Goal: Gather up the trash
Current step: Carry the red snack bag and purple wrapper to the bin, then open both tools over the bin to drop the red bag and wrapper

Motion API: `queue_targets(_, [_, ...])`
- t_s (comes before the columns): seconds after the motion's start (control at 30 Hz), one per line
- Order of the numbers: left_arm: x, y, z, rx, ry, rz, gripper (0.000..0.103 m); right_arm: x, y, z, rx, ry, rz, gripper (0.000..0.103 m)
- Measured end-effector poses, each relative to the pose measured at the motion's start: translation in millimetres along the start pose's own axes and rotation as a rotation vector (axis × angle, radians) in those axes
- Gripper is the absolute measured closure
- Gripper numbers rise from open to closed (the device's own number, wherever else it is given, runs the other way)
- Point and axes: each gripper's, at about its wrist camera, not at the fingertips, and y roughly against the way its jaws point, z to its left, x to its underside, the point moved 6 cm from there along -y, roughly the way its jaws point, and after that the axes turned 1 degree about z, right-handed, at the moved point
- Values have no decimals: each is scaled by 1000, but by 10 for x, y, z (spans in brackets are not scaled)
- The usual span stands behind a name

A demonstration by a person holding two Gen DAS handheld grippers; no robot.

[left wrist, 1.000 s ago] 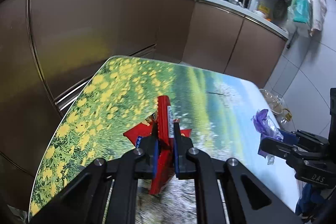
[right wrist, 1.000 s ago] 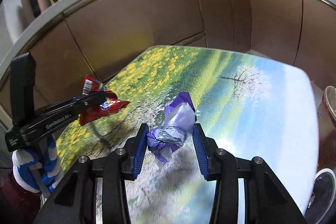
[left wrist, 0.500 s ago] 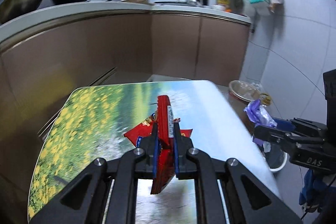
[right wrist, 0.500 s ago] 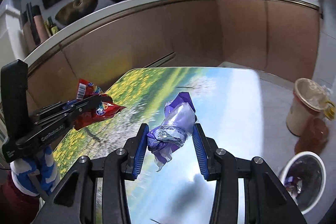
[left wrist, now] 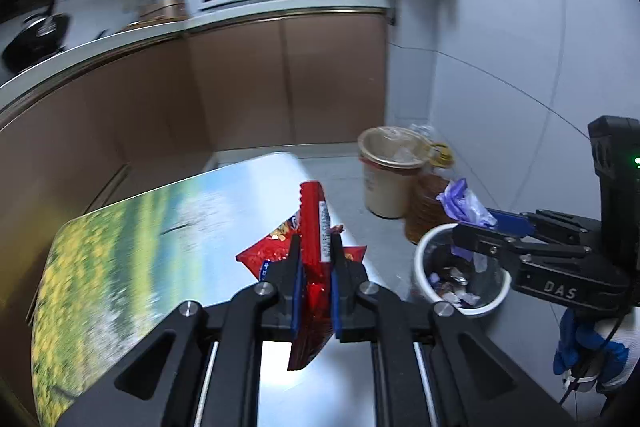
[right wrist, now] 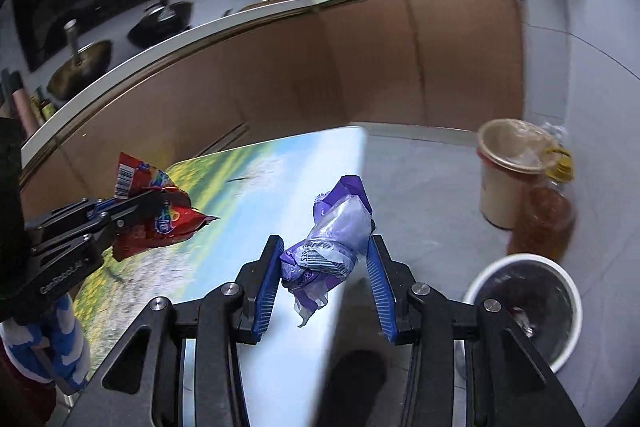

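Note:
My left gripper (left wrist: 314,259) is shut on a red snack wrapper (left wrist: 312,227) and holds it above the right edge of the table (left wrist: 140,247). My right gripper (right wrist: 326,267) is shut on a crumpled purple and clear plastic wrapper (right wrist: 336,235), held past the table's right edge. In the left wrist view the right gripper (left wrist: 480,227) hangs over a white trash bin (left wrist: 460,271) on the floor that holds several wrappers. The bin (right wrist: 524,307) sits at lower right in the right wrist view. The left gripper with the red wrapper (right wrist: 160,215) shows at left there.
The table has a landscape-print top (right wrist: 240,195). A tan bucket (left wrist: 390,175) and an amber oil bottle (left wrist: 430,211) stand on the grey floor behind the bin. Brown kitchen cabinets (left wrist: 280,83) with a counter, pans and a microwave run along the back.
Both grippers swung to the right with their wrappers, from over the table top to its right edge. The white bin and bucket came into closer view; the right gripper now hangs over the bin.

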Motion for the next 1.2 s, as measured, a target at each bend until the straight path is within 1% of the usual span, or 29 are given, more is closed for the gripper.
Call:
queue_targets(0.2, [-167, -447, -659, 82, -94, 36, 93, 126, 63, -779, 97, -106, -10, 61])
queue_targets(0.37, [-236, -825, -1147, 140, -145, 77, 93, 228, 26, -1385, 173, -197, 0, 61])
queue_targets(0.5, [-305, -1115, -1510, 177, -194, 100, 93, 318, -7, -1751, 222, -247, 12, 61])
queue_targets(0.6, [-326, -1321, -1706, 198, -221, 120, 93, 359, -80, -1960, 250, -264, 28, 61])
queue_targets(0.7, [-329, -1578, -1876, 232, -221, 160, 92, 434, -174, -2117, 274, -279, 49, 61])
queue_targets(0.73, [-335, -1658, -1918, 243, -218, 173, 90, 462, -207, -2176, 284, -284, 57, 60])
queue_targets(0.9, [-319, -2082, -2157, 293, -185, 253, 89, 641, -349, -2509, 340, -313, 106, 57])
queue_targets(0.97, [-318, -2209, -2232, 306, -179, 275, 79, 704, -393, -2627, 366, -321, 125, 57])
queue_targets(1.0, [-313, -2245, -2257, 313, -174, 281, 68, 740, -407, -2687, 376, -323, 133, 56])
queue_targets(1.03, [-324, -2278, -2279, 320, -169, 285, 61, 770, -424, -2735, 387, -327, 140, 54])
queue_targets(1.13, [-327, -2341, -2315, 336, -155, 299, 58, 847, -457, -2831, 398, -344, 152, 48])
queue_targets(1.2, [-339, -2342, -2275, 326, -143, 300, 58, 890, -459, -2852, 406, -350, 159, 47])
